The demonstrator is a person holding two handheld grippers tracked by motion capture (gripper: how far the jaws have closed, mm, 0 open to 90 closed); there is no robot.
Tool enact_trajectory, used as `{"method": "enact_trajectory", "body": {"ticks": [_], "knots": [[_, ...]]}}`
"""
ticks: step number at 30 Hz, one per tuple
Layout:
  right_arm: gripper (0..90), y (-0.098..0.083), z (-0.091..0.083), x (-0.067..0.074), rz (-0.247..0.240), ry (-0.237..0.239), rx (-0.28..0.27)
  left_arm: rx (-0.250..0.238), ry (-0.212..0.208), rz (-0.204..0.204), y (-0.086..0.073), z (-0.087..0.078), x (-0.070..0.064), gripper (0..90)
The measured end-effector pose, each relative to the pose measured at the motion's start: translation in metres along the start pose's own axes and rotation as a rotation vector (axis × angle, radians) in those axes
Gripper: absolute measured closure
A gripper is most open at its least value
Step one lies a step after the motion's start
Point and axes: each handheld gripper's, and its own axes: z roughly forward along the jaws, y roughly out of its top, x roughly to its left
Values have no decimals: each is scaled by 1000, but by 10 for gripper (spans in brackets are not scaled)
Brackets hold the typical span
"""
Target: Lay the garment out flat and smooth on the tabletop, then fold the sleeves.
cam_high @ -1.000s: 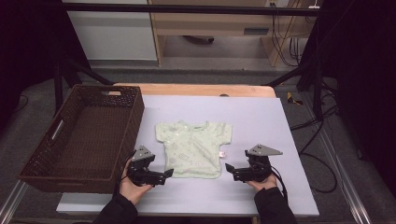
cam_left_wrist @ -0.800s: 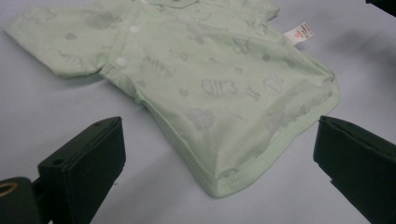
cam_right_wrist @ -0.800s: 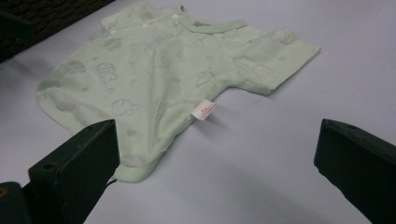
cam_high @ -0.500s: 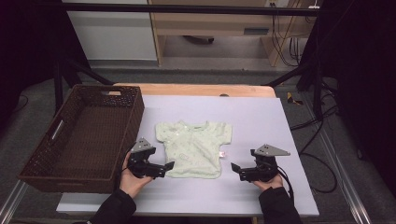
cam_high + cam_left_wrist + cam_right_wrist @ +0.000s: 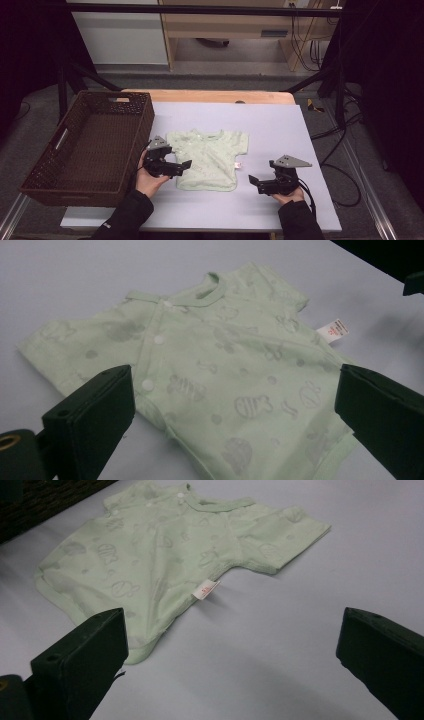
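Fingers apart on both tools, clamped on nothing: wide gap between the black jaws of the left gripper [image 5: 181,165], poised over the shirt's near left edge; same wide gap on the right gripper [image 5: 254,181], hovering over bare mat just right of the hem, apart from the cloth.

Largest first. Pale lilac table mat [image 5: 280,135], broad and flat, bearing everything else. Then dark brown woven wicker basket [image 5: 131,145] at the mat's left edge, open-topped, nothing inside, its near wall just beside the left hand [image 5: 150,180]. Then small pale green short-sleeved baby shirt [image 5: 210,157] with faint animal print and white snaps down the front, lying face up near the middle of the mat, collar away from the person, sleeves spread, hem toward the grippers, some wrinkles along the right side. Smallest: white care label [image 5: 205,590] with red print, sticking out from the right side seam onto the mat.

Judged from the layout: barely begun. Shirt spread flat, unfolded, ungripped; basket still empty. Left to do, by the look of it: seizing the cloth, likely folding, then moving it across to the basket.
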Motion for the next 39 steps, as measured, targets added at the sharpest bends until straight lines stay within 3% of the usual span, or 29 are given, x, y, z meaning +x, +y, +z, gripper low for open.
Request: {"method": "enact_trajectory", "body": {"ticks": [7, 13, 20, 32, 39], "knots": [[7, 0, 0, 0, -4, 7, -1, -5, 24, -22, 10, 7, 11, 26], [7, 0, 0, 0, -4, 10, -3, 19, 50, -17, 12, 16, 18, 25], [8, 0, 1, 1, -1, 12, 2, 22, 70, -41, 13, 23, 29, 26], [9, 0, 0, 1, 0, 15, -1, 65, 172, -88, 12, 40, 49, 44], [10, 0, 0, 1, 1, 16, -1, 75, 244, -121, 8, 46, 61, 120]]}}
